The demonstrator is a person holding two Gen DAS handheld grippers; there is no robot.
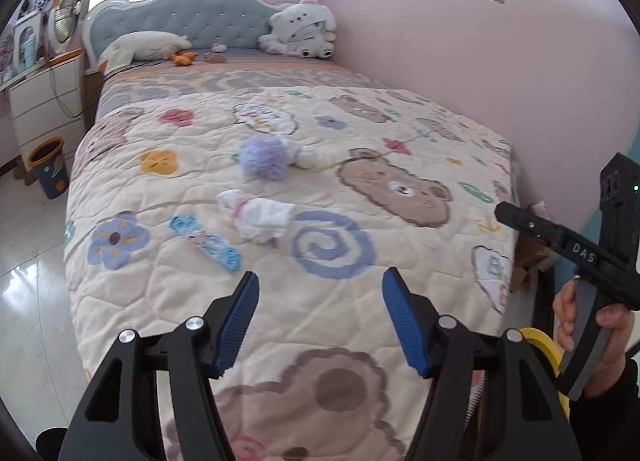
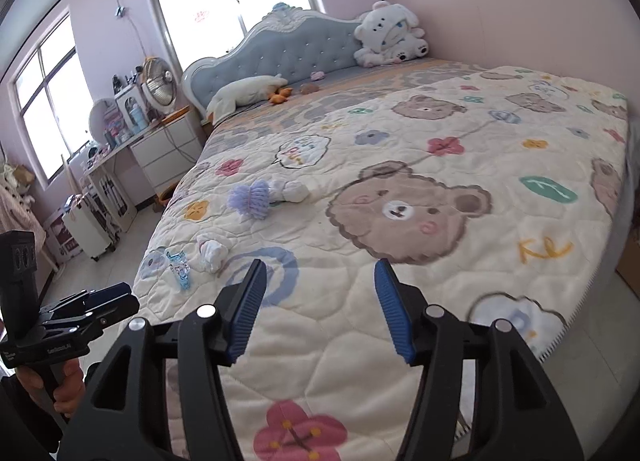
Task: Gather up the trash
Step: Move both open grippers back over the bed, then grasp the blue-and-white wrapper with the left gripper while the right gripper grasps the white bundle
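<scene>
Several bits of trash lie on the bed's bear-print quilt [image 1: 360, 333]. A blue snack wrapper [image 1: 206, 241] lies nearest, also in the right wrist view [image 2: 180, 269]. A crumpled white tissue [image 1: 258, 215] lies beside it [image 2: 212, 251]. Farther up are a purple fluffy ball [image 1: 264, 157] [image 2: 250, 197] and a white wad [image 1: 300, 153] [image 2: 292, 191]. My left gripper [image 1: 320, 321] is open and empty above the quilt's foot end. My right gripper [image 2: 320, 309] is open and empty over the quilt.
A blue bin with an orange rim [image 1: 48, 167] stands on the tiled floor left of the bed, by a white drawer unit [image 1: 44, 101]. A plush toy [image 1: 304, 31] and a pillow [image 1: 140, 45] lie at the headboard. A pink wall runs along the bed's right side.
</scene>
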